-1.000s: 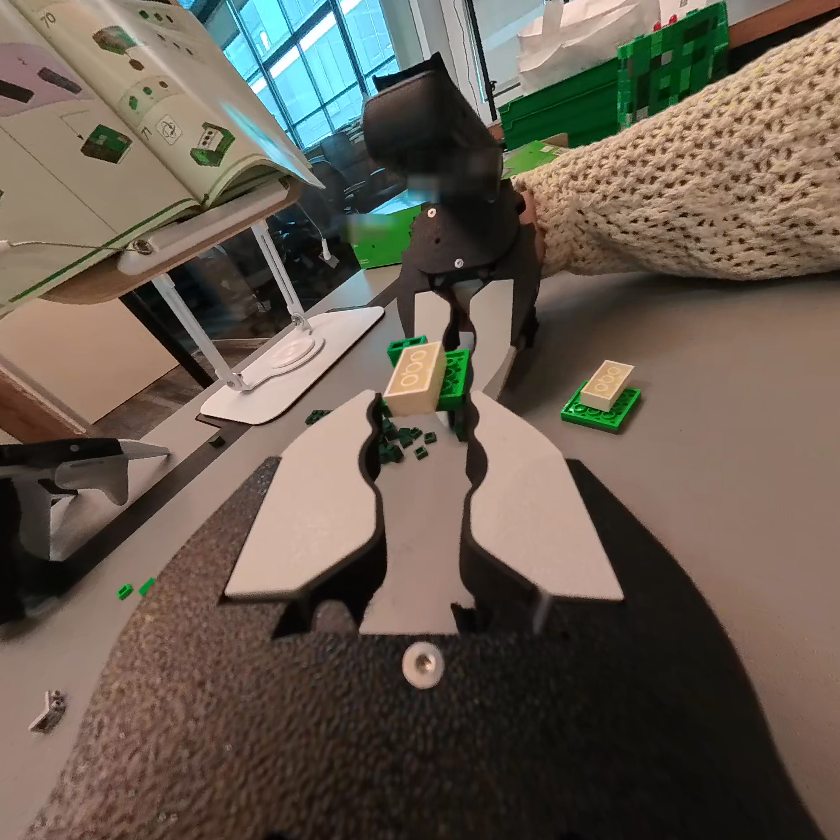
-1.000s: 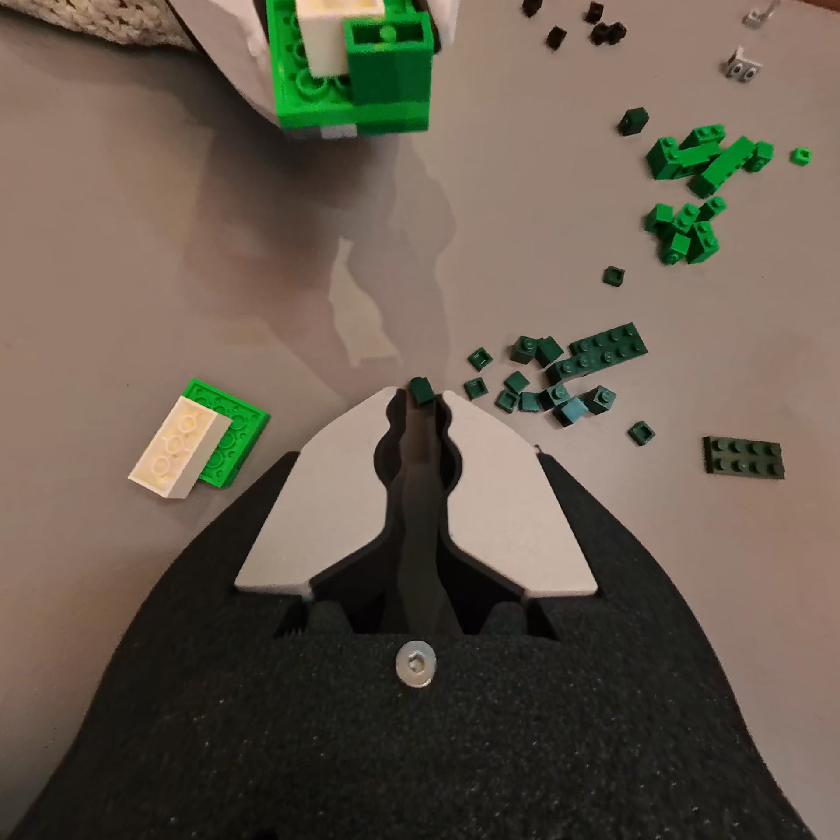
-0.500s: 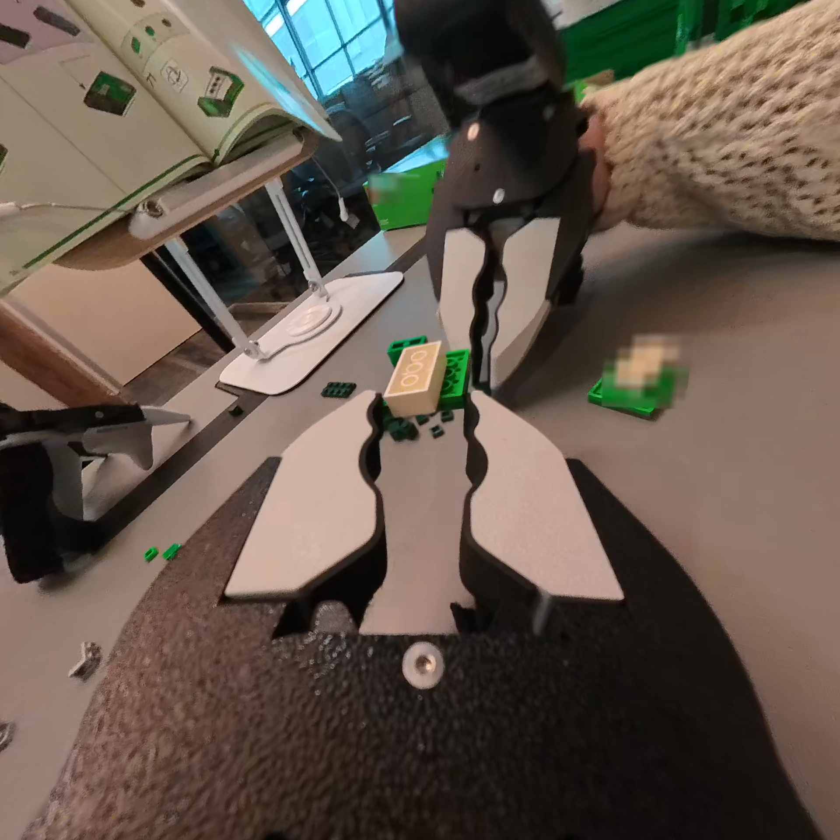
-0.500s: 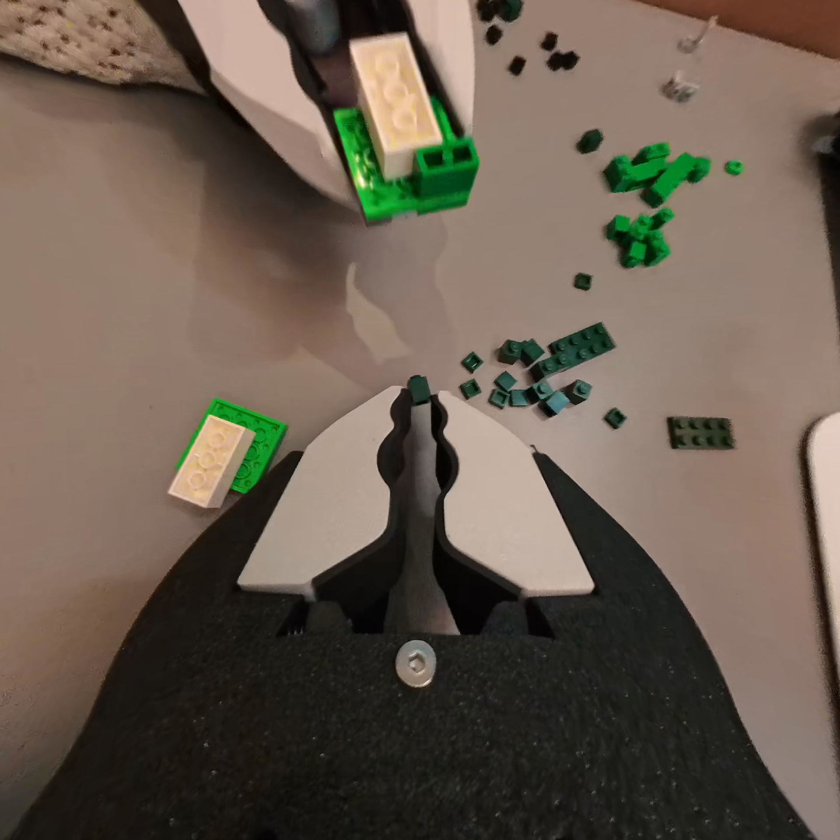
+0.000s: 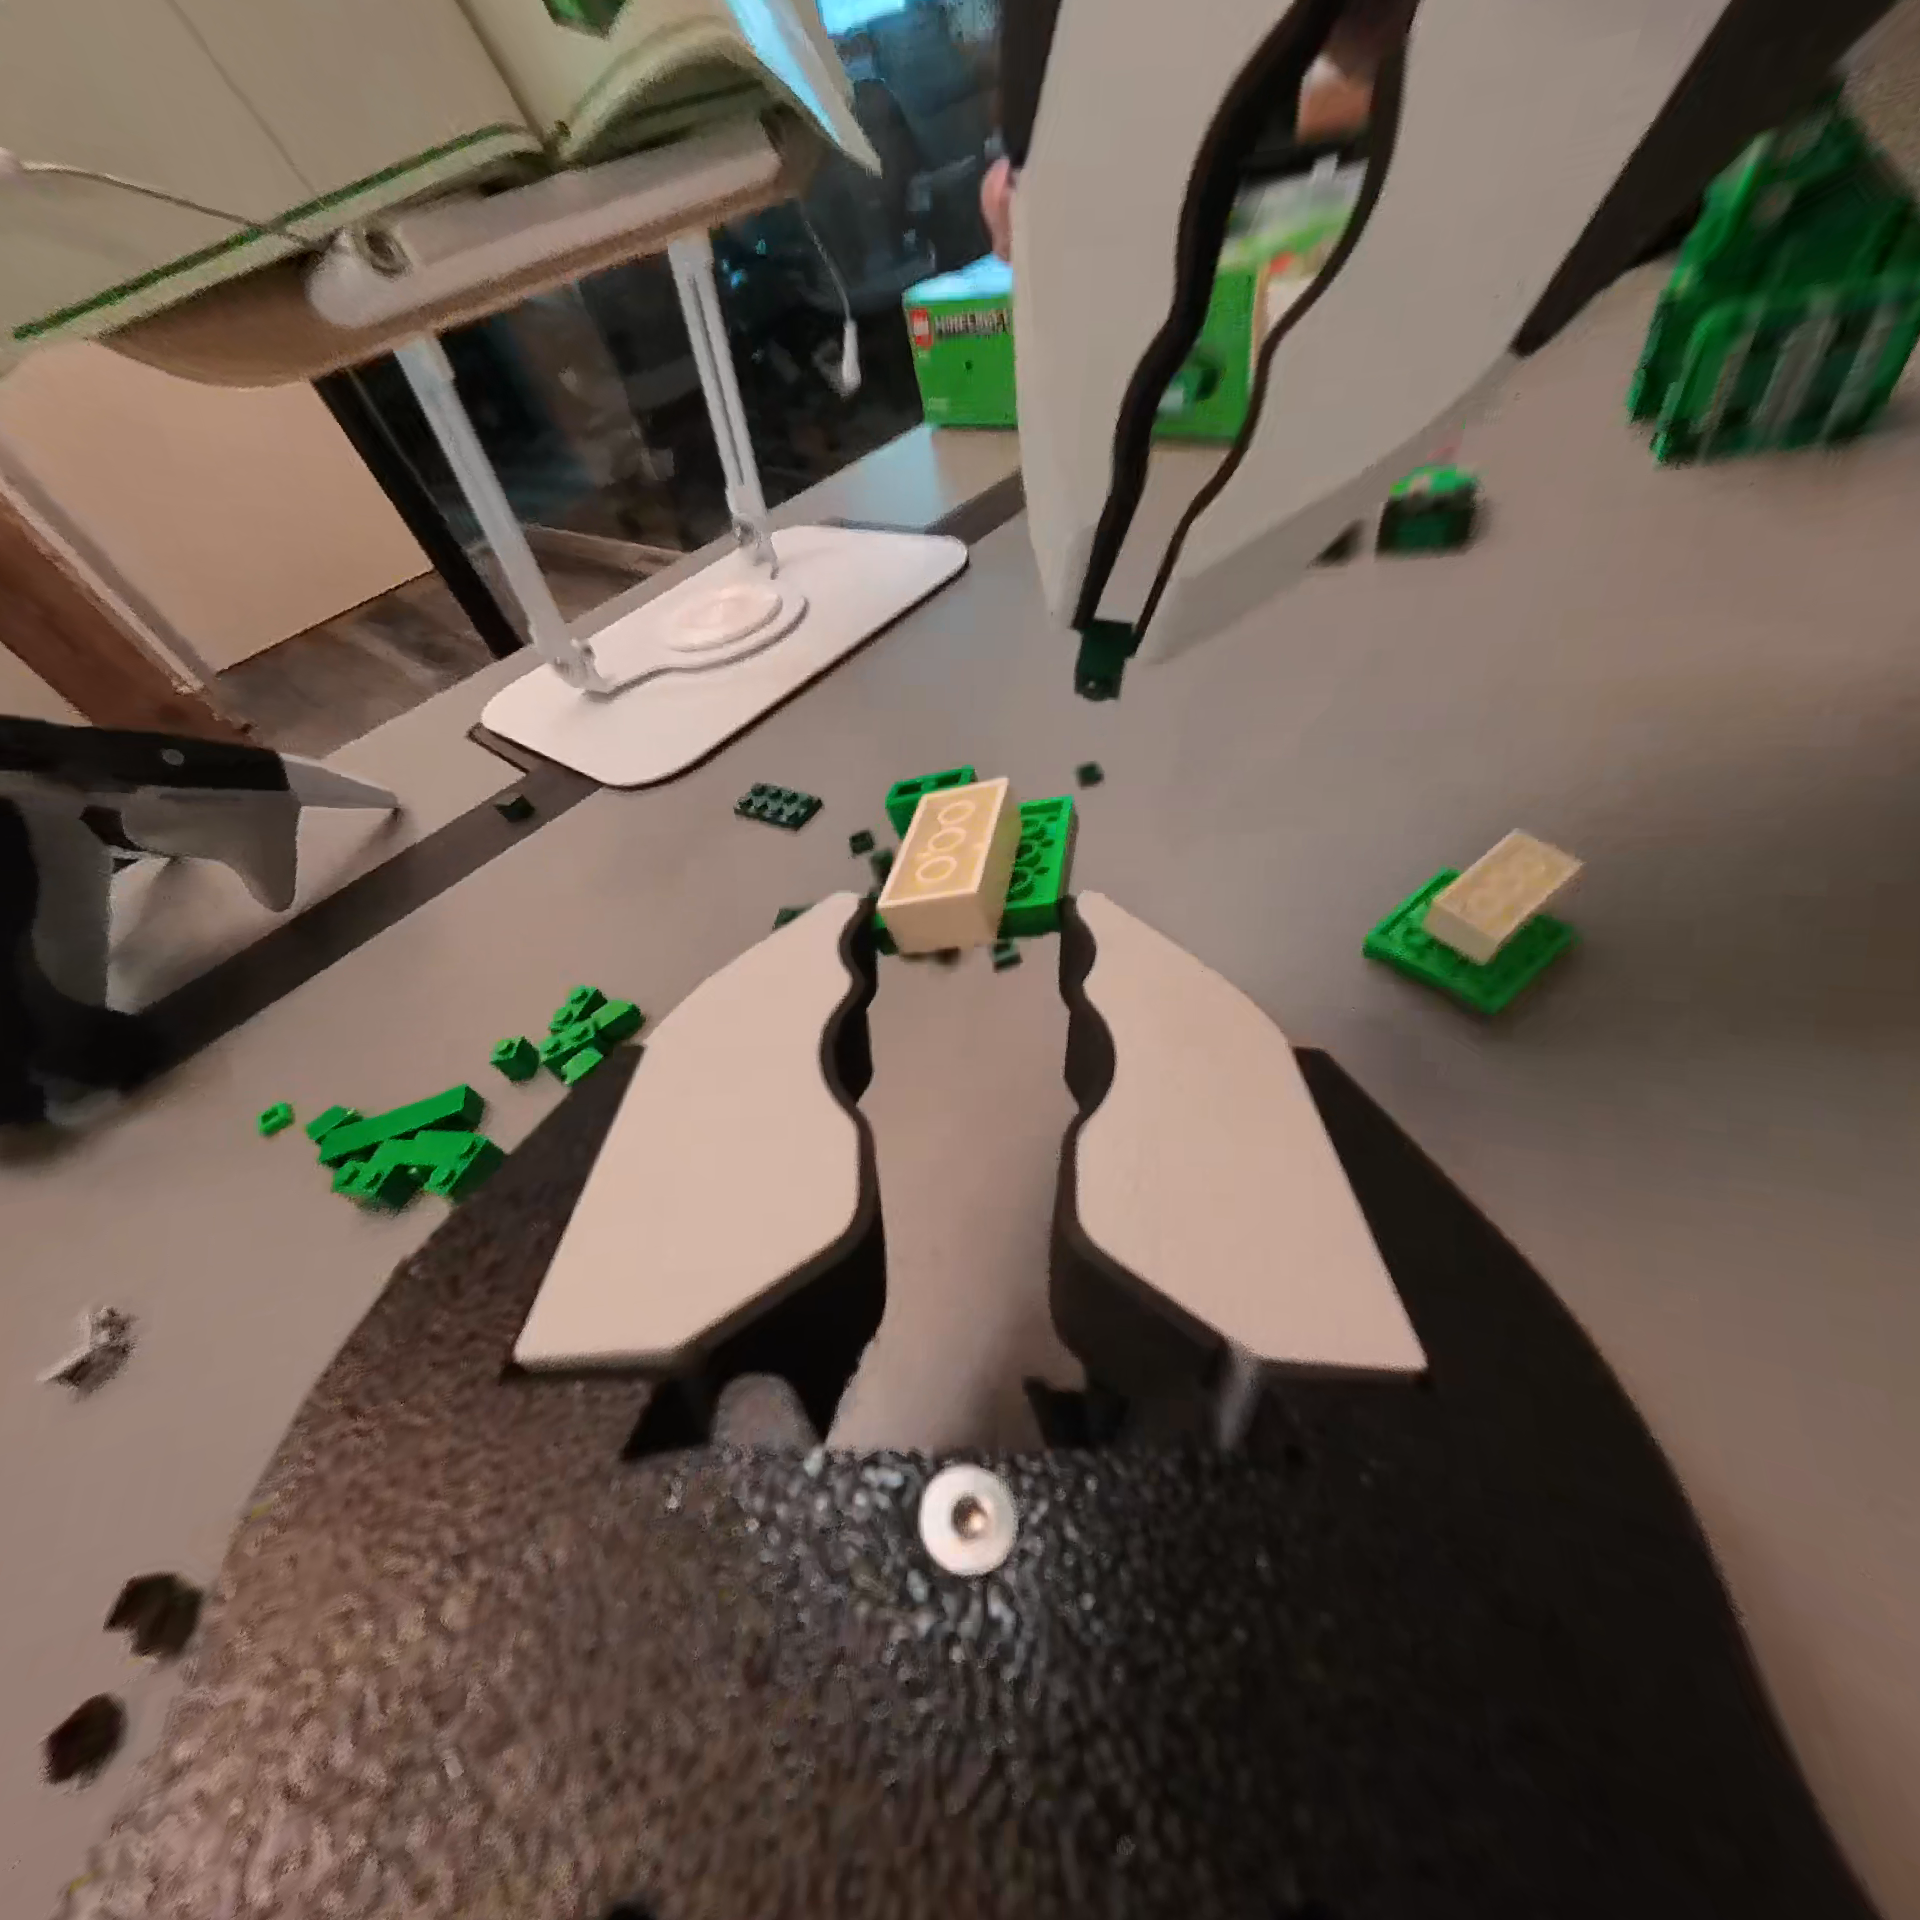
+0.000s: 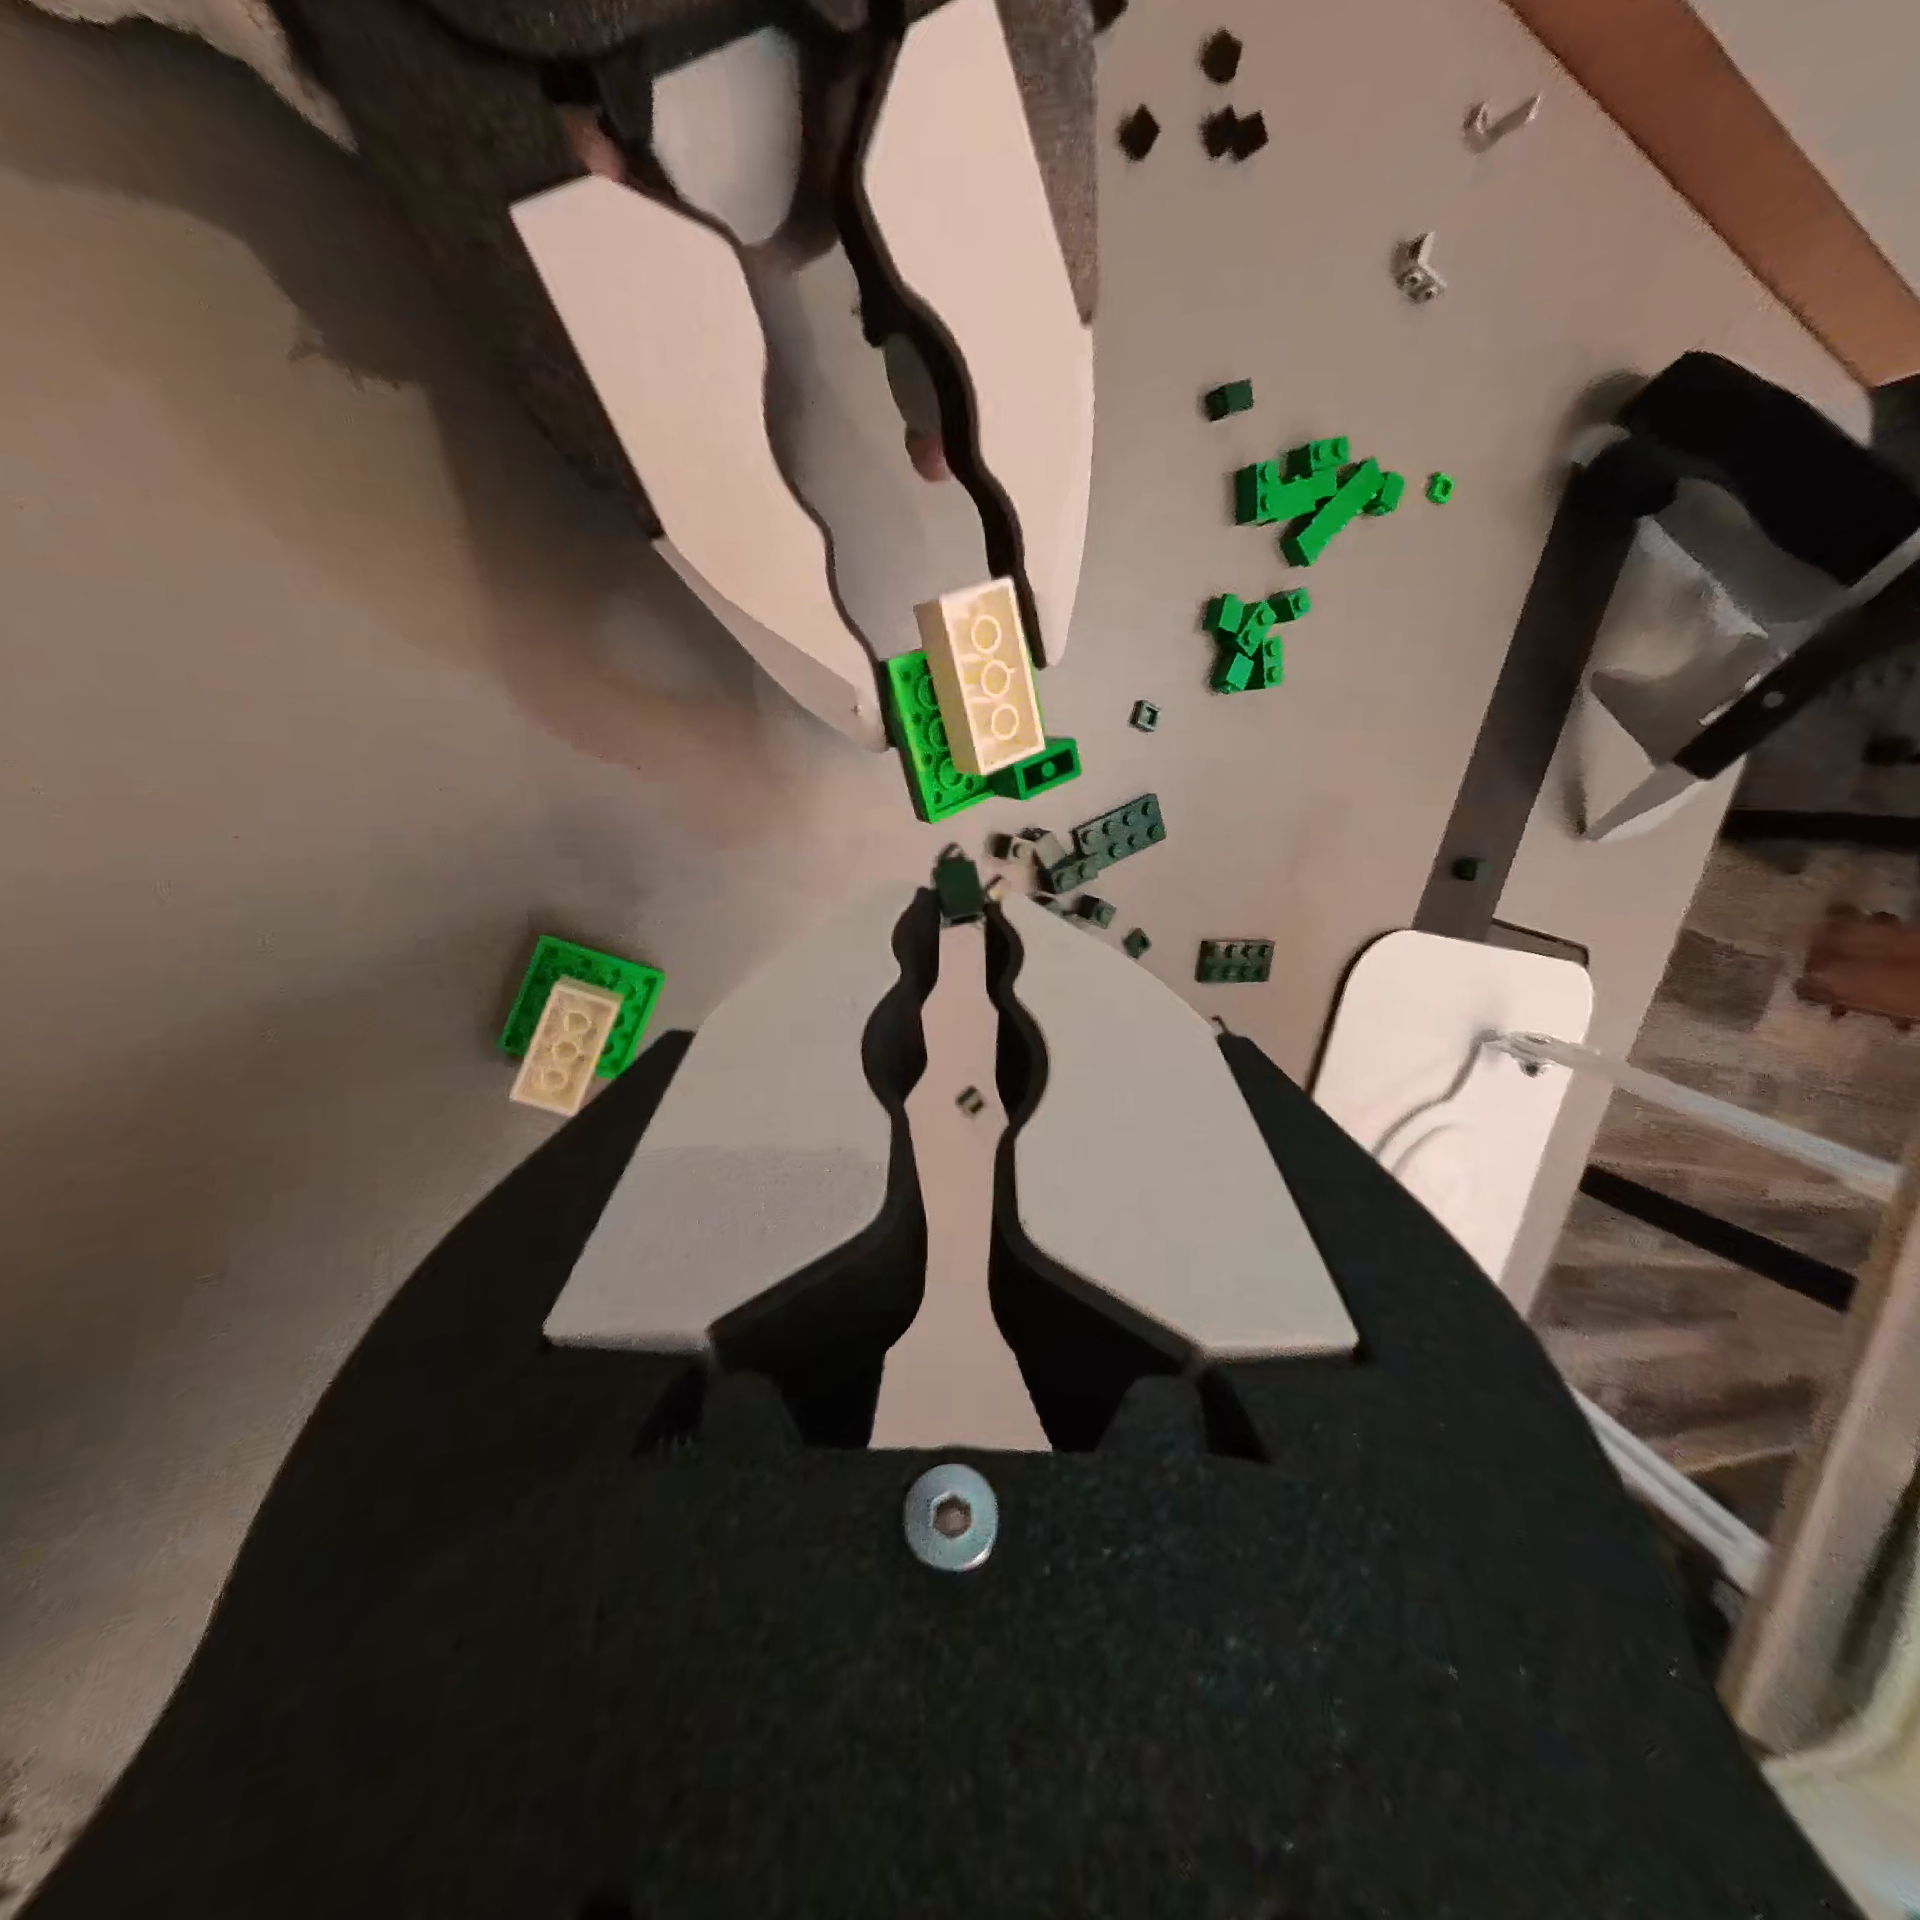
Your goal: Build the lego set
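- Nearest to us, our left tongs (image 5: 966,914) are clamped on a small sub-assembly (image 5: 971,868): a bright green plate with a cream brick on top and a green open-fronted brick at its far end, held just above the table (image 5: 1558,1195).
- Just beyond and above it, our right tongs (image 6: 961,904) are pinched together on a tiny dark green piece (image 6: 958,891), which hangs over the sub-assembly without touching it; we judge that fitting it there is the step in hand.
- To the right lies a second green plate with a cream brick (image 5: 1475,920), set down on the table and well apart from the held one. It looks like an unfinished twin, so we take it that its extra bricks are yet to come.
- To the left and ahead, loose parts are plentiful: a bright green brick pile (image 5: 405,1143), a scatter of dark green pieces (image 6: 1091,842), a dark green plate (image 6: 1233,960).
- Farther off, the instruction booklet (image 5: 644,94) sits open on its white stand (image 5: 727,644).
- Farthest right, a blurred green built section (image 5: 1787,343) stands on the table, so some of the set seems done, though much remains loose.
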The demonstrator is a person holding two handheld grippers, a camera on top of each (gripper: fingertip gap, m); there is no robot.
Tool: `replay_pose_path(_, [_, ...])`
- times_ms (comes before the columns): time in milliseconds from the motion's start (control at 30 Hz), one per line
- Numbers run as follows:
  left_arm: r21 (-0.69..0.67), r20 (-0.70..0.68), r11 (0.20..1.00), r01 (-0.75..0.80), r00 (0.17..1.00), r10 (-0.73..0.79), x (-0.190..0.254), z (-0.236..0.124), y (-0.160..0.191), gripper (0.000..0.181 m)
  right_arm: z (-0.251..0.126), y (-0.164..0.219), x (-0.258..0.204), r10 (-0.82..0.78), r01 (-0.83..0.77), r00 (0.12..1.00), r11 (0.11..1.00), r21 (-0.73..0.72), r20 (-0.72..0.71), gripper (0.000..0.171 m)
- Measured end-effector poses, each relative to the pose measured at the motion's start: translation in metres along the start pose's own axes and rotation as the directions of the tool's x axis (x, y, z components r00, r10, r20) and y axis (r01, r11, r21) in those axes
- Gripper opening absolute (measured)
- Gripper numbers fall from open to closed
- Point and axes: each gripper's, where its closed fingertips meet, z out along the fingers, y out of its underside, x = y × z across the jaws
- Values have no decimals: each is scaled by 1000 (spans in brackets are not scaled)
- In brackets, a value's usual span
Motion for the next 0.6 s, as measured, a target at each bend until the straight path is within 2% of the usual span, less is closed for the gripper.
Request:
replay_pose_path(100, [146,75,985,96,991,-108,-13,-8,-17,33,-19,-8,11,-24,25,999,999,-38,30,8])
replay_pose_path(233, [342,214,923,177,942,-260,-32,-25,-34,33,-33,-30,23,-179,187,979,979,-83,93,8])
replay_pose_path(400, [327,224,938,116,955,-196,-21,-22,-37,34,-30,-47,36,-302,338,932,923,-186,199,8])
replay_pose_path(600, [345,206,932,111,960,-191,-20,-24,-39,34,-23,-41,36,-298,403,889,870,-283,348,8])
